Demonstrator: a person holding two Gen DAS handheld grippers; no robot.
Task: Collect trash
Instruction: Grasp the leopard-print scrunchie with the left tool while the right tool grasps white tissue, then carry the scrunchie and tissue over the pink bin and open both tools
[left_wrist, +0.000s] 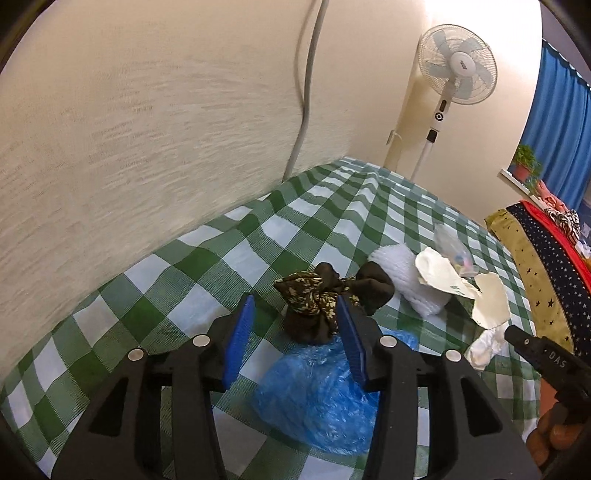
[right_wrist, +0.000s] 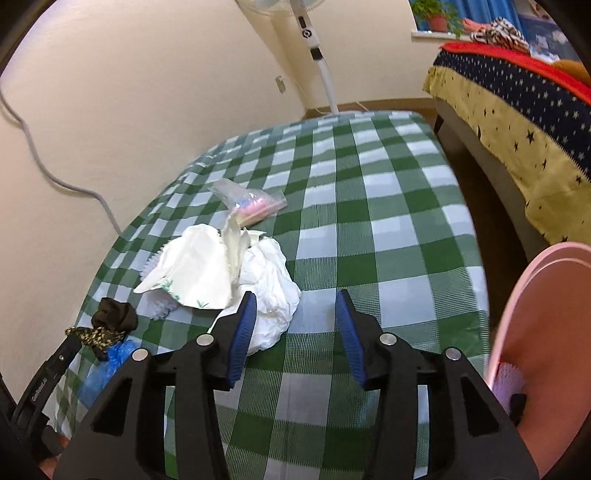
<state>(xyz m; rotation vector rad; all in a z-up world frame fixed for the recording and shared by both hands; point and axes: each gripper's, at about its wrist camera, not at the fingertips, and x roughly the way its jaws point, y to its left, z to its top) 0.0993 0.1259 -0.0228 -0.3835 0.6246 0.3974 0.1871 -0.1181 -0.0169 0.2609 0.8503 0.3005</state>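
Note:
A green-and-white checked table (left_wrist: 229, 236) (right_wrist: 388, 206) holds a heap of trash. My left gripper (left_wrist: 294, 301) stands open low over it. A dark patterned cloth bundle (left_wrist: 310, 295) and a crumpled blue plastic bag (left_wrist: 321, 395) lie between and below its blue pads, neither pressed. My right gripper (right_wrist: 295, 295) is open too. Its left pad is at the edge of a crumpled white paper wad (right_wrist: 269, 284), with bare cloth between its fingers. Torn white paper plates (right_wrist: 192, 269) (left_wrist: 443, 273) and a clear bag with pink contents (right_wrist: 255, 206) lie behind the wad.
A pink bin (right_wrist: 535, 295) stands at the table's right edge with a pleated paper cup inside. A bed with a star-print cover (right_wrist: 517, 122) is further right. A standing fan (left_wrist: 458, 66) and a cream wall lie behind the table. A white fluffy item (left_wrist: 406, 280) sits by the plates.

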